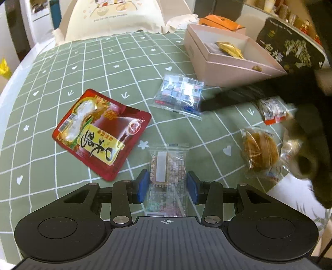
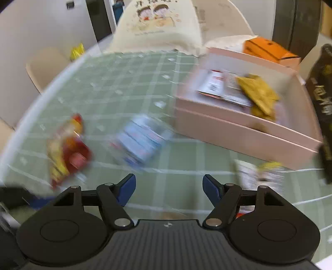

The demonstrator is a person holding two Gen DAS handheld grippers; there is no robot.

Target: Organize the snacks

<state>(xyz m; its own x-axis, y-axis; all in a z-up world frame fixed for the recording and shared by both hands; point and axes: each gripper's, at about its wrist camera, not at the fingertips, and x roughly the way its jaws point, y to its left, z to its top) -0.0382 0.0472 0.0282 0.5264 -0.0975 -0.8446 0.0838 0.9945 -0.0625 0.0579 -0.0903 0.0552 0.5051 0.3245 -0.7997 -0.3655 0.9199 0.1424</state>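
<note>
- The left gripper is pointing down at a table covered by a green checked cloth. Its two blue pads are standing on either side of a clear-wrapped snack bar that is lying flat on the cloth. A narrow gap is showing between each pad and the wrapper, so the jaws are spread rather than pinching it.
- A red and yellow snack pouch is lying just to the left of the bar.
- A clear bag of small blue and white packets is lying farther away, near the middle of the cloth.
- A round brown pastry in clear wrap is sitting to the right of the bar, and a small white and orange packet is lying beyond it.
- A pink open box is standing at the far right of the table, holding a gold packet and a printed packet beside it.
- A black pouch with pale lettering is leaning at the box's right side, and an orange box is sitting behind it.
- The right gripper is hovering over bare cloth with its blue pads wide apart and nothing between them; its view is heavily blurred.
- A cream cushion with a cartoon print is resting at the table's far edge.
</note>
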